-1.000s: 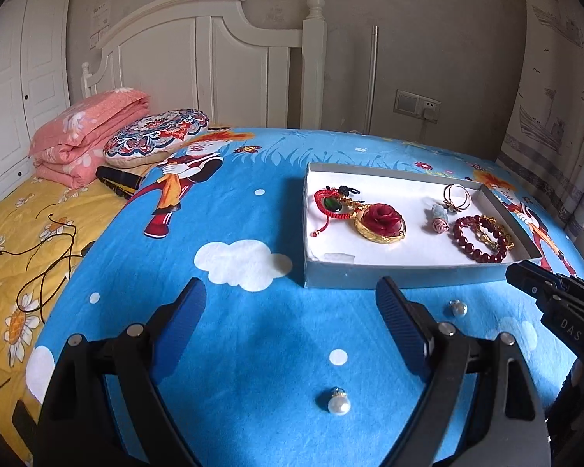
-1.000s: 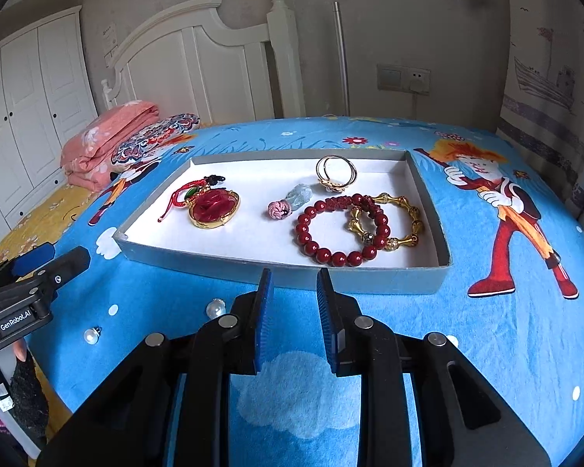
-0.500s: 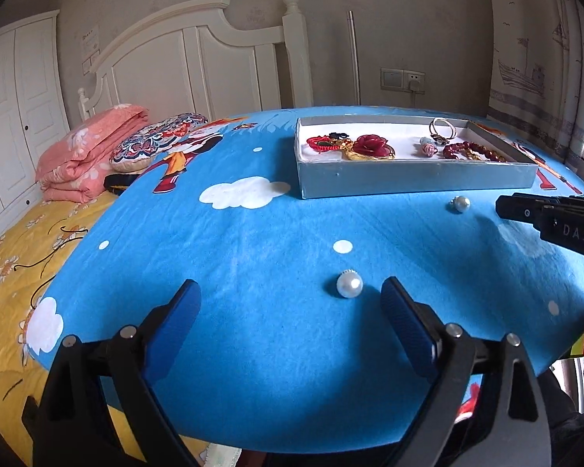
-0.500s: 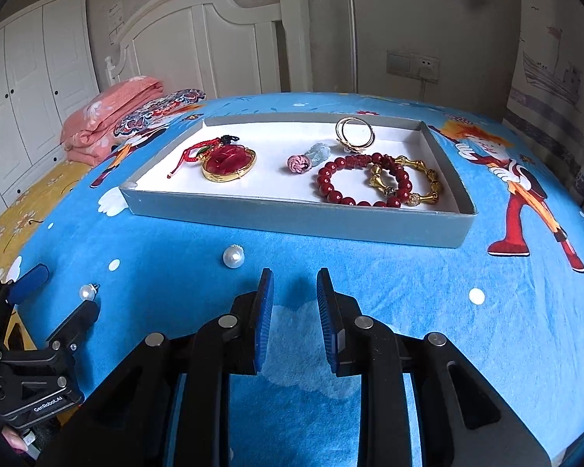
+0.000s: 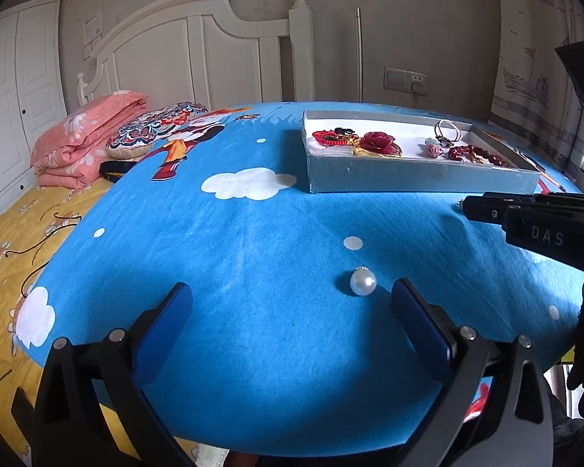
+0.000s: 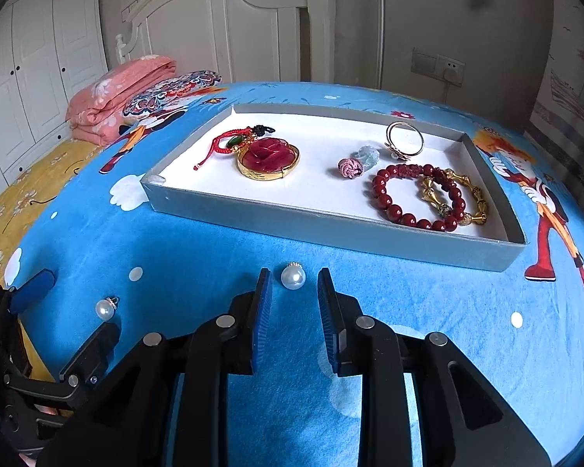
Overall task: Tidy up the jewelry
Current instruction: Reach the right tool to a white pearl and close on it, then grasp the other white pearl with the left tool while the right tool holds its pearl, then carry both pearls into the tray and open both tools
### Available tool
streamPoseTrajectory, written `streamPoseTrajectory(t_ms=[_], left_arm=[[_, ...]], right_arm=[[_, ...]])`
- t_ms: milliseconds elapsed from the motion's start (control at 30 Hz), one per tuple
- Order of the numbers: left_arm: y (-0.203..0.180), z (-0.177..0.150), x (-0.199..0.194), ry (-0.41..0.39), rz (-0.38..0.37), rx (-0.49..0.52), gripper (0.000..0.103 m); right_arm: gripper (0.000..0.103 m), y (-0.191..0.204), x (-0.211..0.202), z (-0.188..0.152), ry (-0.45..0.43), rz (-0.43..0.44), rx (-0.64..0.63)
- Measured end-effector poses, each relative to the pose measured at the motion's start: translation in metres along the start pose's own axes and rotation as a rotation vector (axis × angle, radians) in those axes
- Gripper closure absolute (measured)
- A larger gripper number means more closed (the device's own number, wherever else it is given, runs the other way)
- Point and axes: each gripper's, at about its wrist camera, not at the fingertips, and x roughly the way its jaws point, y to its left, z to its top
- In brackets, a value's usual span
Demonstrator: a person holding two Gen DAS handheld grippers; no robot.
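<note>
A big bed with a bright blue cartoon sheet (image 6: 370, 330) holds everything here. On it sits a flat grey cardboard box lid with a white inside (image 6: 331, 229), and it has jewelry in it.

In the box, on the left, lies a round gold pendant with a red rose (image 6: 268, 157), touching a red woven cord charm (image 6: 229, 142). In the middle are a small pink bead (image 6: 349, 167) and a pale blue bead (image 6: 366, 154), side by side. A thin gold ring (image 6: 404, 139) sits near the back wall. On the right, a dark red bead bracelet (image 6: 412, 194) lies partly over a gold bamboo-shaped bracelet (image 6: 457, 198).

Two pearls lie on the sheet, outside the box. One round white pearl with a tiny silver cap (image 6: 293, 277) sits just in front of the box wall. The right gripper (image 6: 294, 303) points at it with its blue fingers (image 6: 262, 311) a little apart, and the pearl sits just past their tips, not held. The other white pearl with a small loop (image 5: 363, 282) lies farther to the left. The left gripper (image 5: 288, 325) has its fingers spread wide, and this pearl is near the right one, not touching it.

At the head of the bed rest a folded pink blanket (image 5: 83, 144) and a patterned round pillow (image 5: 155, 128).
</note>
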Motion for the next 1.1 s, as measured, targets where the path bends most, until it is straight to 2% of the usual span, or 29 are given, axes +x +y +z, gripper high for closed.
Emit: streamPoseTrajectory(t_ms=[33,200,267,333,467,600,667,733,867,933,1100], left_arm=[[0.0,0.0,0.0,-0.001,0.001,0.0,0.004],[0.0,0.0,-0.001,0.001,0.0,0.002,0.004],[0.001,0.0,-0.001,0.007,-0.009,-0.003,0.005],[0.001,0.001,-0.001,0.011,-0.014,-0.005,0.006],[-0.003,0.002,-0.001,0.01,-0.032,0.005,0.014],[-0.013,0.003,-0.003,-0.003,-0.037,0.026,0.027],[-0.017,0.003,-0.005,-0.008,-0.059,0.033,0.039],[-0.024,0.003,-0.006,-0.014,-0.083,0.049,0.058],[-0.035,0.002,-0.005,-0.03,-0.08,0.082,0.068],[-0.036,0.003,-0.005,-0.028,-0.112,0.081,0.09],[-0.044,0.0,-0.007,-0.042,-0.075,0.114,0.09]], right_arm=[[0.067,0.001,0.003,0.001,0.012,-0.005,-0.003],[0.067,0.005,0.01,0.007,0.039,-0.018,-0.016],[0.071,0.004,0.011,0.007,0.038,-0.015,-0.015],[0.088,0.003,0.01,0.006,0.031,-0.02,-0.012],[0.088,0.0,0.006,0.002,0.016,-0.007,-0.007],[0.089,-0.003,0.002,-0.002,0.006,0.006,0.0],[0.089,-0.006,0.0,-0.004,0.002,0.013,0.01],[0.089,-0.009,-0.002,-0.006,-0.002,0.018,0.016],[0.088,-0.009,-0.004,-0.01,-0.015,0.019,0.01],[0.088,-0.009,-0.006,-0.012,-0.021,0.018,0.005],[0.088,-0.01,-0.01,-0.018,-0.044,0.015,0.006]])
